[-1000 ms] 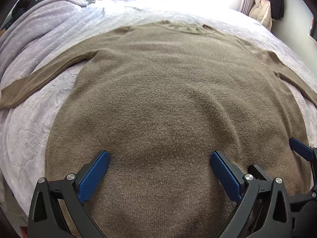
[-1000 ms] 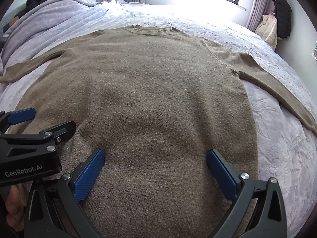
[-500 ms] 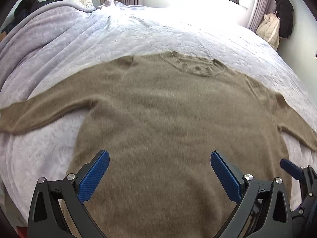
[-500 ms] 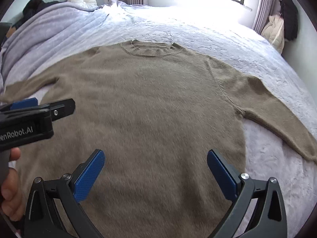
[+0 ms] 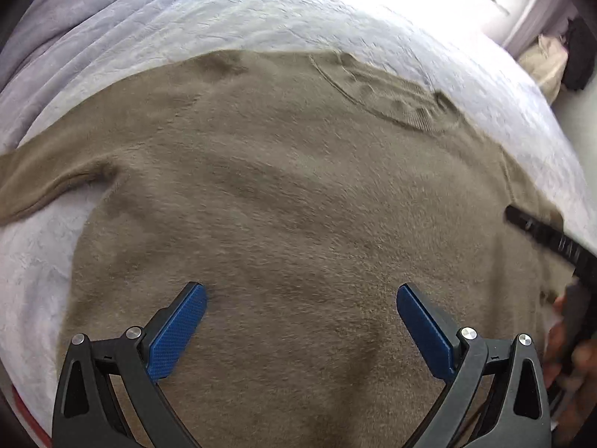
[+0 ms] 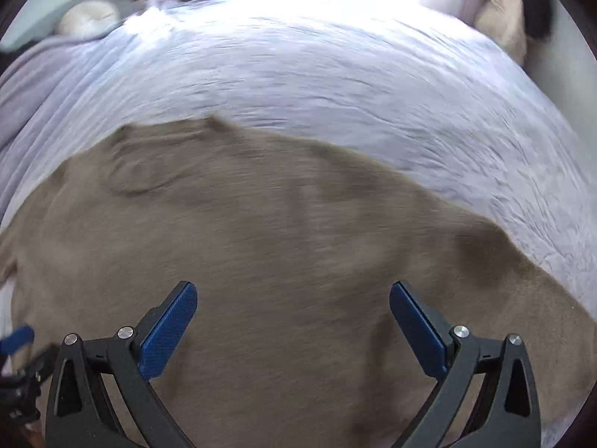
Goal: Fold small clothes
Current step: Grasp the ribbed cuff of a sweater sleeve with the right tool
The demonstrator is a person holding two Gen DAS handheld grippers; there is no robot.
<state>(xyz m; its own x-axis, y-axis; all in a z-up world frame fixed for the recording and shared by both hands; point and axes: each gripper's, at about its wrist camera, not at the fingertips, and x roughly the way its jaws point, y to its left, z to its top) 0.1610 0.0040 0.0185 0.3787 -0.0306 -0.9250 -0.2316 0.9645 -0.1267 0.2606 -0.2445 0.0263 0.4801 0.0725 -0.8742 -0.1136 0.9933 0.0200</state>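
Observation:
A brown knitted sweater [image 5: 298, 194] lies flat, front up, on a pale lilac bedspread [image 5: 261, 11], its neckline [image 5: 391, 93] toward the far side and its left sleeve [image 5: 44, 183] stretched out to the left. My left gripper [image 5: 300, 298] hovers open over the sweater's chest with nothing between its blue pads. In the right wrist view, which is motion-blurred, the sweater [image 6: 280, 261] fills the lower half. My right gripper [image 6: 293, 296] is open above the sweater's right shoulder area, holding nothing.
The bedspread [image 6: 335, 74] spreads wide beyond the sweater. A round pillow [image 6: 87, 18] lies at the headboard, far left. A beige bag and dark coat [image 5: 559, 59] hang by the wall at far right. The other gripper and a hand [image 5: 571, 321] show at the right edge.
Both grippers have moved forward up the sweater, from the hem area toward the chest and shoulders. Both stayed open. The right view has swung and become blurred.

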